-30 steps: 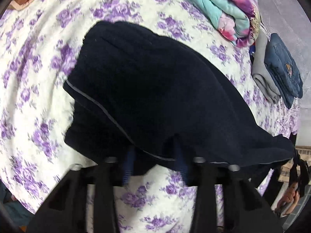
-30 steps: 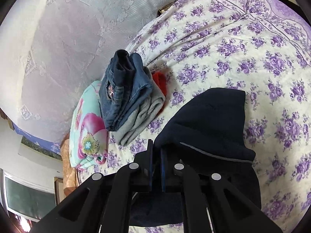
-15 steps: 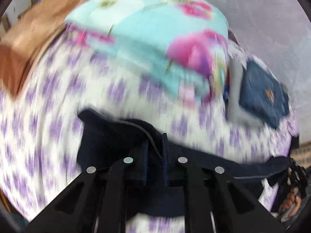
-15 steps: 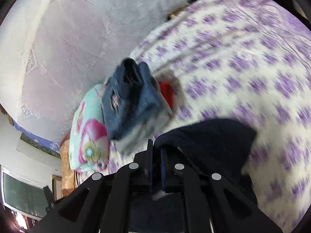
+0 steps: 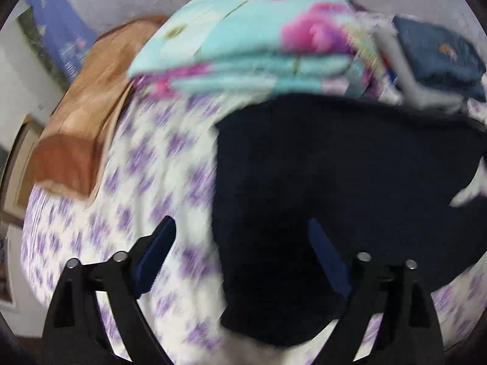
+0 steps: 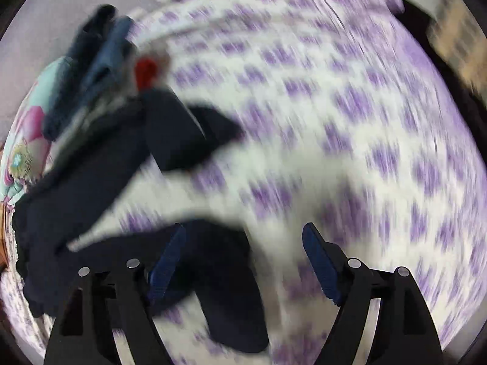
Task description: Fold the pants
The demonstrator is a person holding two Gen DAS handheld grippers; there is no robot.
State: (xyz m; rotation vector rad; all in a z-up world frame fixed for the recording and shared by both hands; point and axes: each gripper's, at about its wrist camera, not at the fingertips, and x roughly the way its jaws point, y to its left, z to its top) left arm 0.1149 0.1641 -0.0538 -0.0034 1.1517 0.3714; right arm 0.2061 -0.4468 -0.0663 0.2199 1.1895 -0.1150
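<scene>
Both grippers are letting go: left gripper (image 5: 242, 252) jaws are opening, wide apart, with the pants (image 5: 334, 182) lying partly under the gap but nothing pinched; right gripper (image 6: 243, 255) jaws are opening too, a dark flap of pants showing between them, pads not pressing it. Pants are lying bunched on the bed (image 5: 146, 164), dark heap near the far edge, just beside the quilt (image 5: 243, 45) and touching or nearly touching the folded stack (image 5: 438, 57) of jeans and grey cloth at the far corner; frames are blurring, so exact contact cannot be told. Step looks like releasing after a fold pass, fold seeming rough, one flap sticking out toward bed centre in the right view. Next move is probably calling for regrasping the loose flap or an edge and flattening or folding again, pulling toward the open middle. Room: a wide bare stretch of sheet is lying on the right-view side, far edge is crowded by quilt, stack and a brown pillow (image 5: 85, 112) at the far left corner, so working away from those is looking safer
</scene>
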